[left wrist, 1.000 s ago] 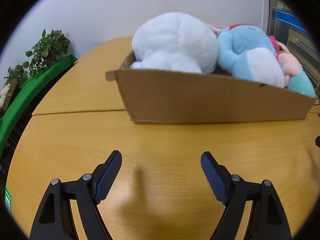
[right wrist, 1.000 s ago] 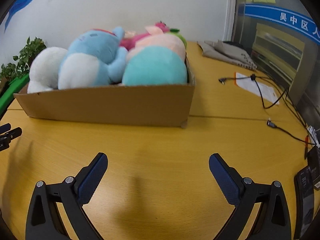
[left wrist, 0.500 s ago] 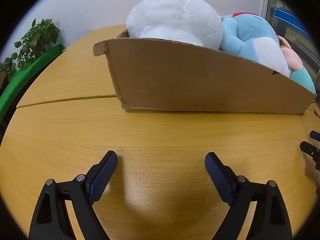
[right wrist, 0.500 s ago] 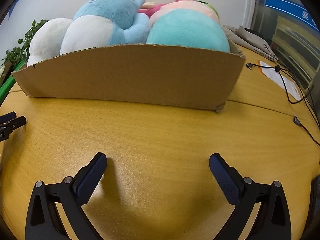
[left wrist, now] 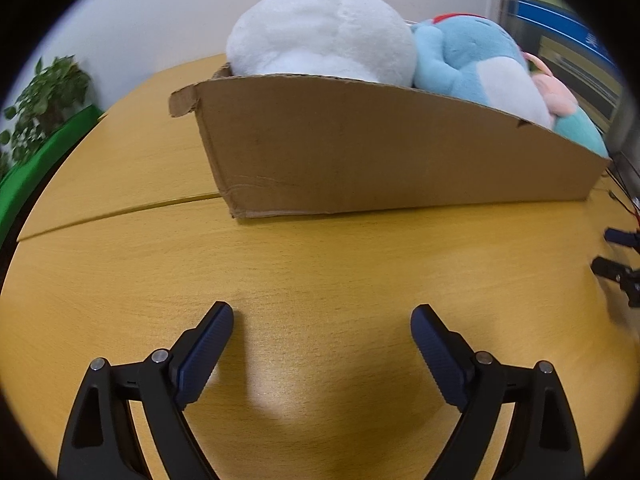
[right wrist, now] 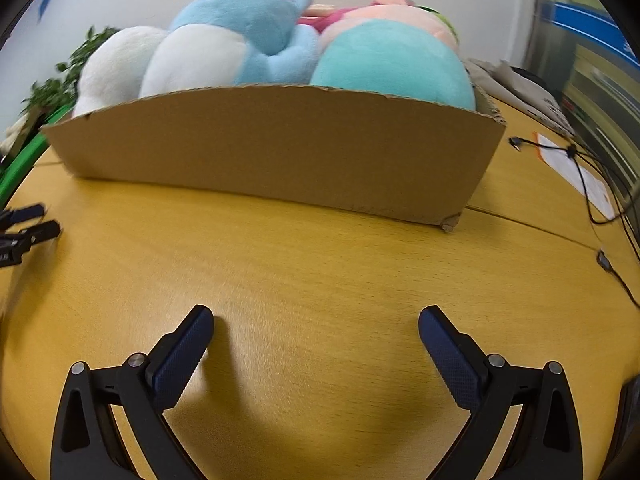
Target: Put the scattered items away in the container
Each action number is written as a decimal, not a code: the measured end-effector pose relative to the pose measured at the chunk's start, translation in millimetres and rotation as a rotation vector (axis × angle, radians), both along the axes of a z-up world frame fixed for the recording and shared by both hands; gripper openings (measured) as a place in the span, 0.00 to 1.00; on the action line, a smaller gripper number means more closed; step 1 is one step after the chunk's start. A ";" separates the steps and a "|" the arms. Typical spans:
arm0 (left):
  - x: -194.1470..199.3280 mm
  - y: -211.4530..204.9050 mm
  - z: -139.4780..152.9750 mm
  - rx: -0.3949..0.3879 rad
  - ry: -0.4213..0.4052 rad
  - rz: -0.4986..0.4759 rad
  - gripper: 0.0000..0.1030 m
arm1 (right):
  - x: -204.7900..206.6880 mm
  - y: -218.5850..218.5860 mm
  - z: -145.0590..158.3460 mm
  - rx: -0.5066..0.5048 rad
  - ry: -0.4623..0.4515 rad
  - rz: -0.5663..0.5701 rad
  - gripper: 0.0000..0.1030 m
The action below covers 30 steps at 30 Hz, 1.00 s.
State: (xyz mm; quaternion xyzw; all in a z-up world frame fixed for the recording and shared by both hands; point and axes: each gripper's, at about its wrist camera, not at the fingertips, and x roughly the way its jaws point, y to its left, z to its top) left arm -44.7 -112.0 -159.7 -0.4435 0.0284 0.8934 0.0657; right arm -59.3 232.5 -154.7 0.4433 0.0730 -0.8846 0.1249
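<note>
A shallow cardboard box (left wrist: pixel 380 152) stands on the wooden table and also shows in the right wrist view (right wrist: pixel 280 148). It holds a white plush (left wrist: pixel 320 36), a blue plush (left wrist: pixel 472 64), a teal plush (right wrist: pixel 392 64) and a pink plush (right wrist: pixel 384 12). My left gripper (left wrist: pixel 322 320) is open and empty, low over the table in front of the box's left half. My right gripper (right wrist: pixel 316 320) is open and empty, low over the table in front of the box's right half.
The wooden table (left wrist: pixel 320 264) has a seam across it. Black cables (right wrist: pixel 600 184) and a paper sheet (right wrist: pixel 580 176) lie to the right of the box. A green plant (left wrist: pixel 44 100) and a green board stand at the left. Each gripper's tips show at the other view's edge.
Both grippers have dropped lower and closer to the box, so its front wall looms larger. Both stay open and empty.
</note>
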 end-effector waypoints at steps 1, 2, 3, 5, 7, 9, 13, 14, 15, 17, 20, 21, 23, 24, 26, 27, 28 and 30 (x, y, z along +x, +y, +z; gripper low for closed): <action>0.4 -1.3 -0.2 0.000 0.000 -0.024 0.88 | -0.6 0.6 -0.2 0.001 0.000 0.009 1.00; 1.0 -2.8 -0.5 0.000 0.000 -0.052 0.88 | -1.6 1.6 -0.3 0.001 0.000 0.016 1.00; 1.6 -4.1 -0.7 0.001 -0.001 -0.073 0.88 | -3.0 2.8 -0.2 0.001 -0.001 0.023 1.00; 3.6 -7.0 -1.3 0.002 -0.001 -0.126 0.88 | -5.1 4.2 -0.3 0.001 -0.001 0.044 1.00; 5.9 -9.4 -1.8 0.000 -0.001 -0.183 0.88 | -5.6 5.7 -0.4 0.001 -0.002 0.071 1.00; 7.3 -12.5 -2.5 0.000 -0.001 -0.237 0.88 | -5.5 7.1 -0.3 0.000 -0.002 0.100 1.00; 7.8 -21.5 -5.2 0.001 -0.001 -0.296 0.88 | -0.9 4.8 0.0 -0.001 -0.002 0.122 1.00; 6.8 -23.1 -5.3 0.001 -0.001 -0.300 0.88 | 0.4 3.8 -0.1 0.000 -0.002 0.122 1.00; 5.3 -24.0 -4.9 0.002 -0.002 -0.300 0.88 | 1.2 3.0 -0.1 0.000 -0.001 0.122 1.00; 3.2 -20.4 -1.7 -0.003 -0.003 -0.300 0.88 | 1.3 2.9 -0.2 0.000 -0.001 0.122 1.00; 1.3 -20.2 -1.4 -0.003 -0.005 -0.300 0.88 | 1.2 2.7 -0.2 0.000 -0.001 0.125 1.00; 2.5 -21.8 -1.6 -0.002 -0.005 -0.300 0.88 | 1.4 2.7 -0.1 -0.001 -0.002 0.127 1.00; 2.4 -20.6 -2.7 -0.001 -0.005 -0.300 0.88 | 3.2 3.5 0.0 0.000 -0.002 0.142 1.00; 2.4 -20.0 -3.2 0.000 -0.005 -0.302 0.88 | 4.2 4.8 0.1 -0.001 -0.002 0.153 1.00; 2.6 -17.6 -3.6 0.001 -0.005 -0.304 0.88 | 7.0 8.7 0.5 -0.001 -0.003 0.181 1.00; 2.2 -20.1 -3.7 0.000 -0.006 -0.305 0.88 | 9.3 11.3 0.6 -0.002 -0.003 0.196 1.00; 2.6 -21.5 -3.7 -0.001 -0.005 -0.306 0.88 | 10.8 14.5 0.7 -0.002 -0.003 0.208 1.00; 4.2 -27.1 -3.7 0.003 -0.005 -0.312 0.88 | 12.9 22.2 0.9 -0.002 -0.003 0.222 1.00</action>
